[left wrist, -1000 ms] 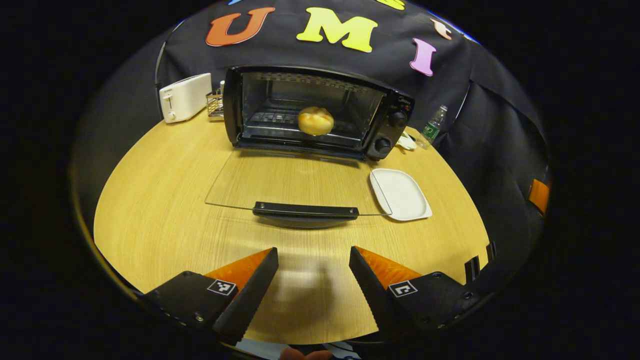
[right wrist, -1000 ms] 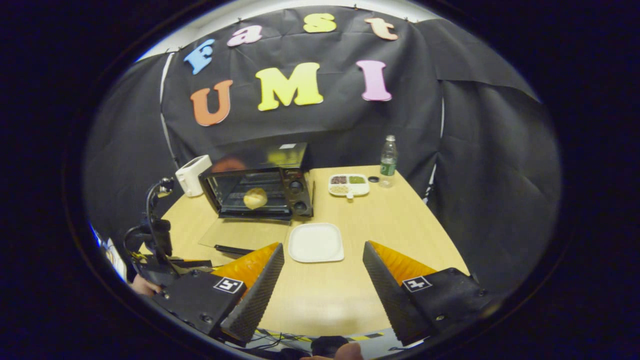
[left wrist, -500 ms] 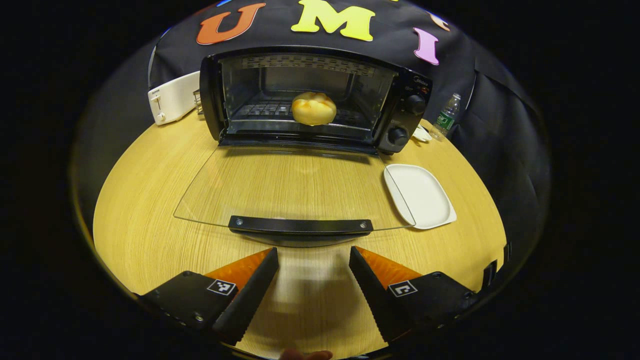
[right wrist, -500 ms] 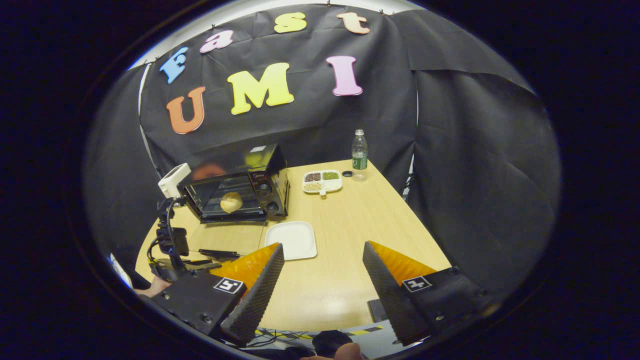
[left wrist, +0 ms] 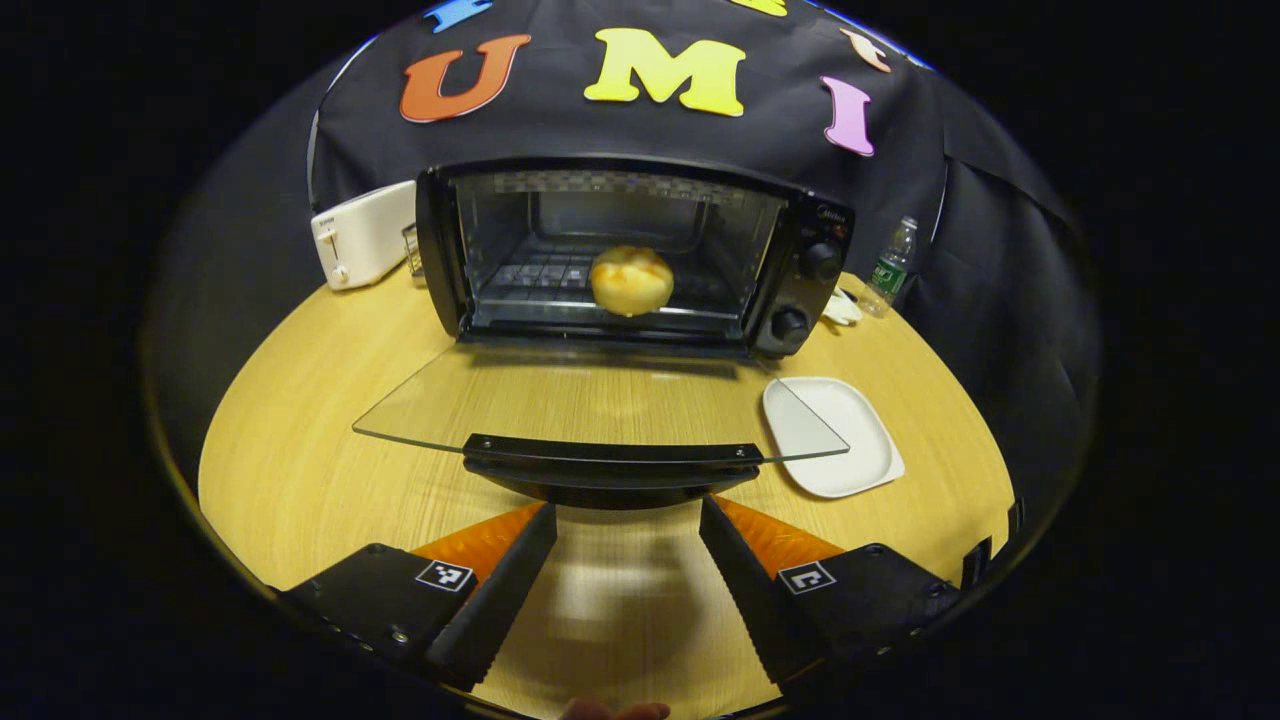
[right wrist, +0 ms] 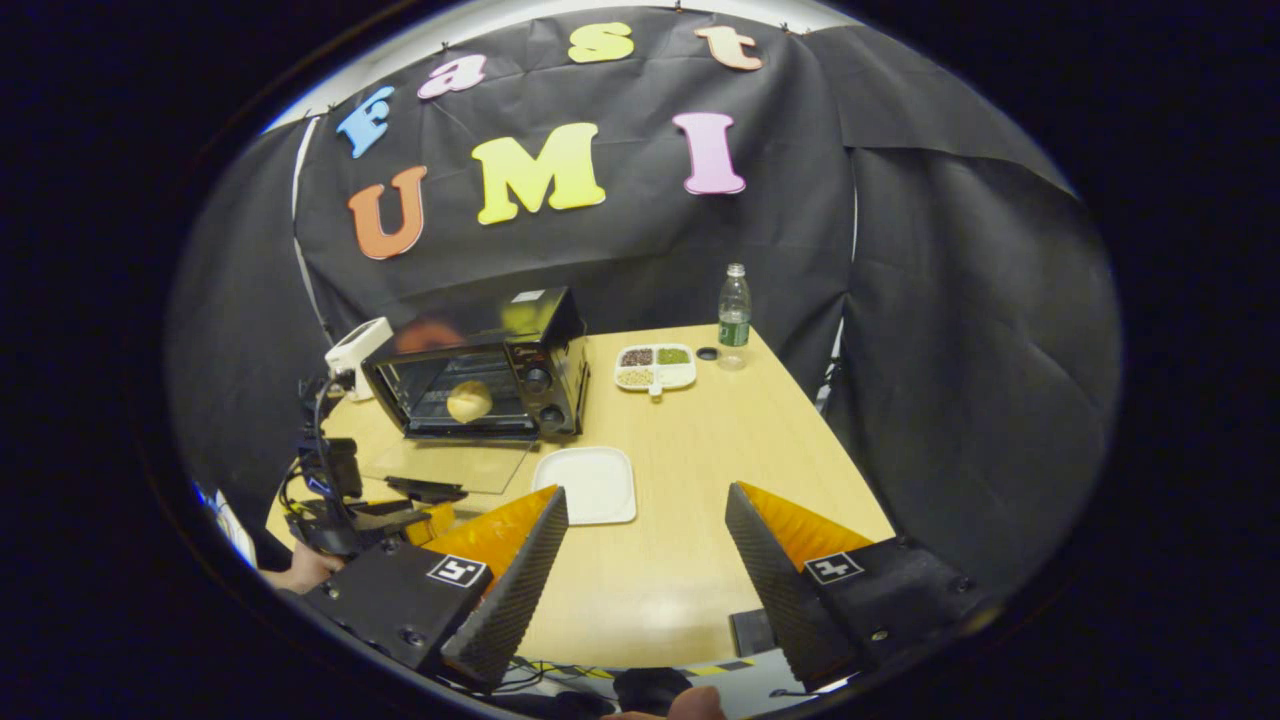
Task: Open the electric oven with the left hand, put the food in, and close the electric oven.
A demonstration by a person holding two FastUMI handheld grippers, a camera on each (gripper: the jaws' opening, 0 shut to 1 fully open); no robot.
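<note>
Wood-grain counter (left wrist: 300, 450) runs up to black cloth walls. On it stands the electric oven (left wrist: 630, 255), its glass door (left wrist: 600, 405) swung down nearly level, with a bread roll (left wrist: 631, 281) on the rack inside. The left hand-held gripper (left wrist: 627, 520) sits just before the door's black handle (left wrist: 612, 455), its fingers apart and touching nothing. Beside the door's right corner lies a white plate (left wrist: 845, 440); a white toaster (left wrist: 362, 232) stands left of the oven, and a water bottle (left wrist: 889, 267) to its right. The right hand-held gripper (right wrist: 646, 505) hovers above the counter's near edge, spread wide and empty.
</note>
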